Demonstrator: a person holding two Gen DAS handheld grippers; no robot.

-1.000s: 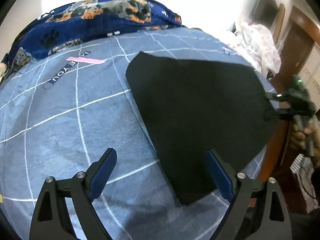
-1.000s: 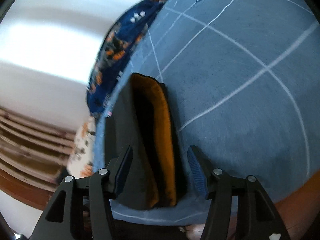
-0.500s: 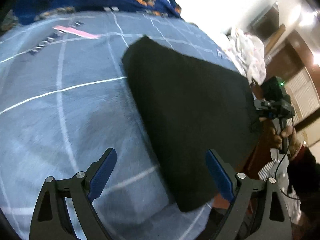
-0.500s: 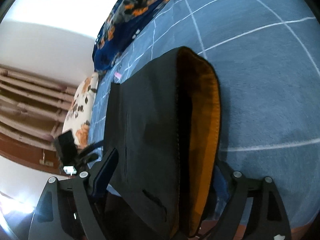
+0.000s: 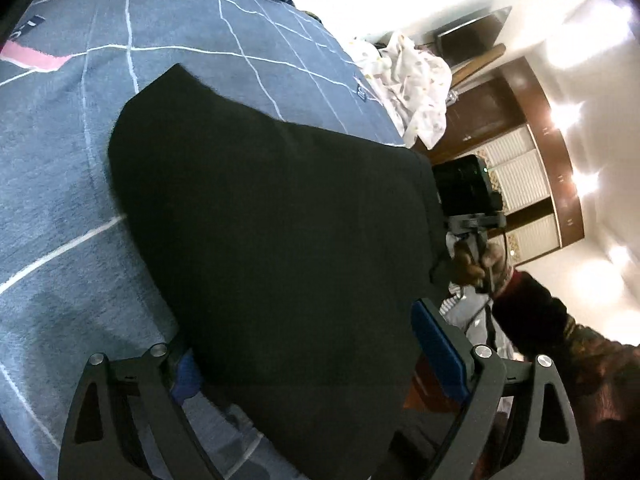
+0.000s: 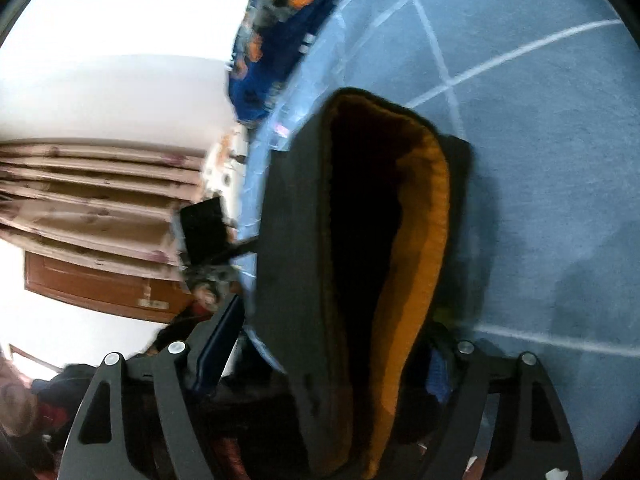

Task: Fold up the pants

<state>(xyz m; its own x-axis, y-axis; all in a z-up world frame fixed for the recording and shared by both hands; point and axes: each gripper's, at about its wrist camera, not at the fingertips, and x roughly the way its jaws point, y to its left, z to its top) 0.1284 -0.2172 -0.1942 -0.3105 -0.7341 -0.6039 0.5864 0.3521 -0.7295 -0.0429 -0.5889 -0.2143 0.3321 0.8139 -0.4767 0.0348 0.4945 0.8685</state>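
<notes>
While both claws straddle the cloth, this is how things lie:

Pants: black pants (image 5: 280, 248) with an orange lining (image 6: 420, 248), lying on the blue checked bedspread (image 5: 60, 200), filling the centre of both views.
Left claw: the left claw (image 5: 312, 360) stands spread wide, fabric between its blue pads, not pinched.
Right claw: the right claw (image 6: 332, 360) is likewise spread across the waist opening, gripping nothing.
Handling: probably soft, thick, fleece-lined, fairly heavy and limp; layers may slide apart.
Hold: best pinched through all layers at the near edge corners.
</notes>
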